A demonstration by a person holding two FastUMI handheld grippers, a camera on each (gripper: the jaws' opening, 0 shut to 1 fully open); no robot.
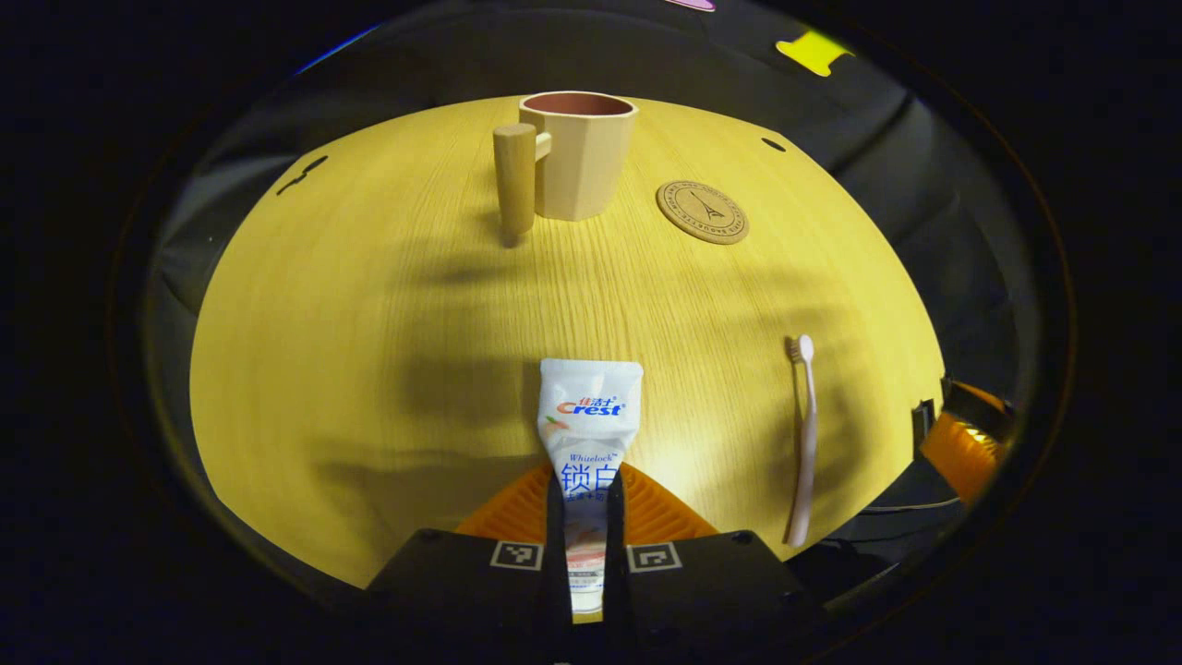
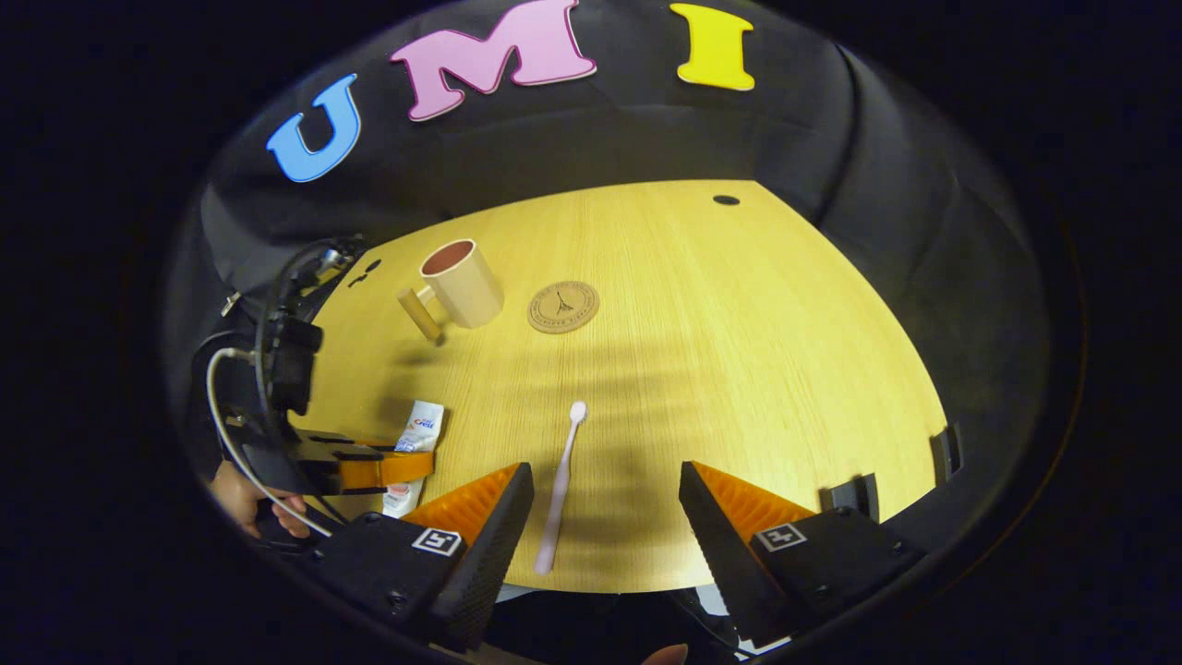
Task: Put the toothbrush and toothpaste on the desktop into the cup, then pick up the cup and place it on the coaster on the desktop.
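Pale wood-grain desktop (image 2: pixel 739 369) sitting under warm overhead light, soft shadow bands lying across it. Black cloth wall (image 2: pixel 600 139) hanging in folds behind it.

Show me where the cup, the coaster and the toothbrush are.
cup (image 1: pixel 584 157), left gripper view, on its side wall.
coaster (image 2: pixel 563 307), right gripper view, on its middle.
toothbrush (image 2: pixel 559 485), right gripper view, on its handle.

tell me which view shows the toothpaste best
The left gripper view: the toothpaste lies up close along the centre, its lower end between the left gripper fingers. In the right gripper view the toothpaste is small, far to the left and partly covered by the left gripper.
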